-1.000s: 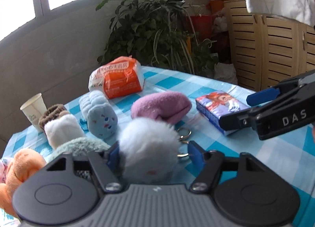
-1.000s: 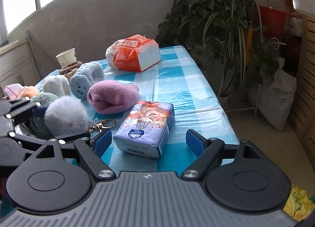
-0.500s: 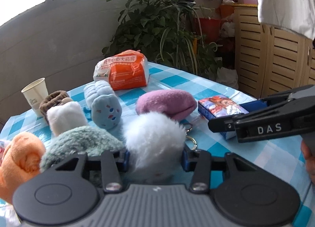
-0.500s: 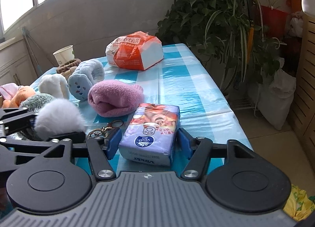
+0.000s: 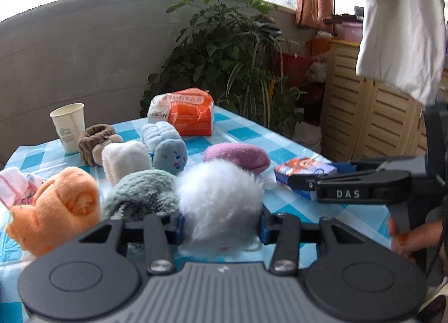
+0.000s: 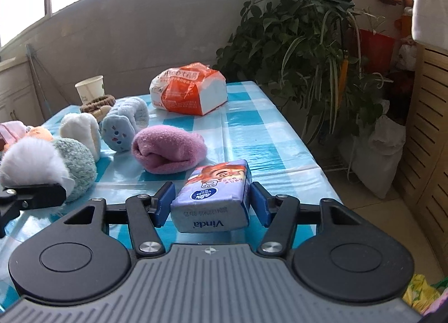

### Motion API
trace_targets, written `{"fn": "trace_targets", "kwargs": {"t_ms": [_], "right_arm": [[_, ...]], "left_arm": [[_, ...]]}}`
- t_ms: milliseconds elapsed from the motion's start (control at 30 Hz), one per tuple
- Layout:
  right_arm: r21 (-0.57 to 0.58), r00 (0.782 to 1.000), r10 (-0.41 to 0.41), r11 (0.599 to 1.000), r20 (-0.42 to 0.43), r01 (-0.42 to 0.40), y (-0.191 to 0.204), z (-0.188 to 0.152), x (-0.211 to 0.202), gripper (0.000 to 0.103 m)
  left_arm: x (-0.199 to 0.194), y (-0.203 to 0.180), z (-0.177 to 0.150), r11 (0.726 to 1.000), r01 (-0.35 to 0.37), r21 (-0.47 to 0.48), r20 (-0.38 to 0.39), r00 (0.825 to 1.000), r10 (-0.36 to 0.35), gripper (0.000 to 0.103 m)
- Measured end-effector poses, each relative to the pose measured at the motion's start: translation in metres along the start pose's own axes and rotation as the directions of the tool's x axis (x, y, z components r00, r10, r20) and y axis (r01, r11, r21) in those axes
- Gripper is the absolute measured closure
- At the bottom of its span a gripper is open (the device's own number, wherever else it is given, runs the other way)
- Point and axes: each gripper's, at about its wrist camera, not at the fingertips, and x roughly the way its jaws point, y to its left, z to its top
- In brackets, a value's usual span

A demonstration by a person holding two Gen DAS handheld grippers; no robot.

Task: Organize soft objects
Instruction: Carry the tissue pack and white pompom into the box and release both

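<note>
My left gripper (image 5: 221,226) is shut on a white fluffy pom-pom (image 5: 219,199) and holds it above the table; the pom-pom also shows in the right wrist view (image 6: 30,160). My right gripper (image 6: 211,205) is shut on a Vinda tissue pack (image 6: 214,197), lifted off the cloth; the pack shows in the left wrist view (image 5: 303,173). On the table lie a purple sock roll (image 6: 168,152), a grey-green fluffy roll (image 6: 78,166), a white roll (image 6: 81,129), a blue plush roll (image 6: 123,124), a brown band (image 6: 96,103) and an orange plush (image 5: 61,208).
An orange bread bag (image 6: 187,92) and a paper cup (image 6: 89,89) stand at the far side of the blue checked tablecloth (image 6: 260,138). Potted plants (image 6: 302,31) and a wooden slatted cabinet (image 6: 428,115) are beyond the table's right edge.
My left gripper closed on the pom-pom and raised it. My right gripper closed on the tissue pack and lifted it off the cloth.
</note>
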Motion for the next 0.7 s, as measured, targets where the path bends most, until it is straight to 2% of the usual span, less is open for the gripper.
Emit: {"fn": "trace_targets", "kwargs": {"t_ms": [400,700], "right_arm": [[0.032,1.000,0.012,0.999,0.019,-0.013,0.031,-0.012,-0.021,0.032],[0.008,0.996,0.060,0.998,0.065,-0.061,0.072,0.004,-0.042,0.032]], "left_arm": [[-0.039,0.037,0.000,0.998,0.012,-0.069,0.070,0.998,-0.007,0.058],[-0.068,0.070,0.000,0.993,-0.003,-0.119,0.116,0.993,0.017,0.058]]}}
